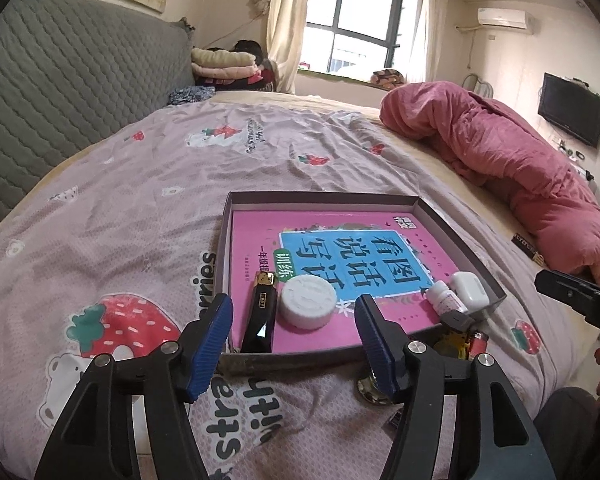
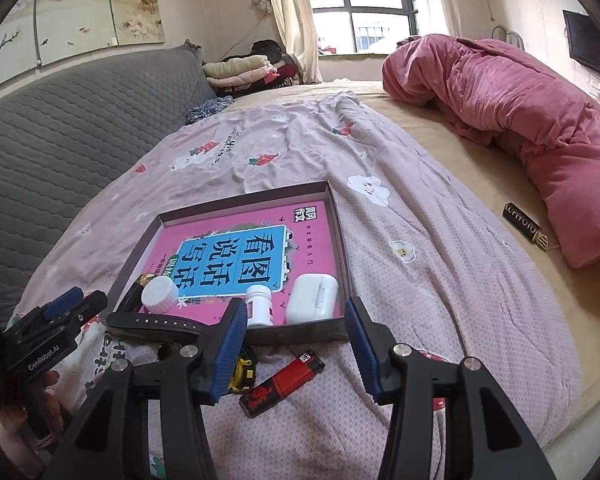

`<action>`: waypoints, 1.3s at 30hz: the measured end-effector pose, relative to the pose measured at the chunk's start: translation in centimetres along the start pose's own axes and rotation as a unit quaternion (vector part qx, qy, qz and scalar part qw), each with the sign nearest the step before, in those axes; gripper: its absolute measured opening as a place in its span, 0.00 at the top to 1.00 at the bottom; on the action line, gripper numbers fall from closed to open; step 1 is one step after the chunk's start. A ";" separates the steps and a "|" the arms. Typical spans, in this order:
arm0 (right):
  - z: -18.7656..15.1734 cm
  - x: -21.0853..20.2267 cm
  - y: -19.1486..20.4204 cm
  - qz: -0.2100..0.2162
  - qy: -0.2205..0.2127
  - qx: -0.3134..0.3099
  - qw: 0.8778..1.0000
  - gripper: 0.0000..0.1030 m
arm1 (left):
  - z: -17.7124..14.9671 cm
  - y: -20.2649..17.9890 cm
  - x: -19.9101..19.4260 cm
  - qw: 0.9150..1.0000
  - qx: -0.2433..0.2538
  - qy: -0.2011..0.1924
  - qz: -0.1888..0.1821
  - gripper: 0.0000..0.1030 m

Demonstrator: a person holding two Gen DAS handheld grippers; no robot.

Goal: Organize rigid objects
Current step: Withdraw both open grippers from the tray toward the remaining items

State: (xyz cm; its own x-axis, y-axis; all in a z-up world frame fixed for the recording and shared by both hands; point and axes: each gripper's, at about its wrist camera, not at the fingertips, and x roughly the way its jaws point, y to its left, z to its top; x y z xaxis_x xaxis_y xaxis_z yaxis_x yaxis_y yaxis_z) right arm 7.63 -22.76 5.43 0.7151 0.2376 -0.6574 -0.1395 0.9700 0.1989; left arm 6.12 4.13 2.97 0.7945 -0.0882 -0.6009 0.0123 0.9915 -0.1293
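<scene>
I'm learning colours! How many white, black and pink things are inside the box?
White: 3 (round jar, small bottle, earbud case)
Black: 1 (lighter)
Pink: 1 (book)
Total: 5

Your widest free room lay on the bedsheet point(image 2: 420, 240) at center right of the right wrist view, bare up to the pink quilt point(image 2: 540, 128). Low in that frame, a red lighter point(image 2: 284, 380) and tape measure point(image 2: 246, 372) crowded the tray point(image 2: 338, 240) wall. Inside, a white jar point(image 1: 308, 300), a black lighter point(image 1: 260, 320), a small bottle point(image 2: 258, 306) and an earbud case point(image 2: 312, 298) lined the near edge; the book point(image 1: 340, 240) beyond stayed uncovered.
</scene>
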 end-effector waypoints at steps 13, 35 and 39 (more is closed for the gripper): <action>-0.2 -0.5 0.4 0.014 -0.007 -0.005 1.000 0.51 | -0.2 -1.1 -1.9 1.000 0.013 -0.013 -0.004 0.30; -1.1 -1.2 1.1 0.023 -0.002 -0.015 1.000 0.50 | -1.6 -2.9 -2.6 0.999 0.028 0.031 -0.029 0.29; -1.4 -1.5 1.1 0.023 -0.002 -0.018 1.000 0.50 | -1.9 -3.1 -2.6 0.998 0.031 0.039 -0.030 0.29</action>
State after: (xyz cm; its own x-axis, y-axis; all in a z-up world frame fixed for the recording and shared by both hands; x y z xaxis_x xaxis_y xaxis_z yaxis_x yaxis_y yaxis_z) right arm 5.46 -21.95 5.65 0.7097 0.2814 -0.6459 -0.1962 0.9594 0.2025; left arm 2.88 1.05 3.38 0.7415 -0.1528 -0.6533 0.0982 0.9880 -0.1196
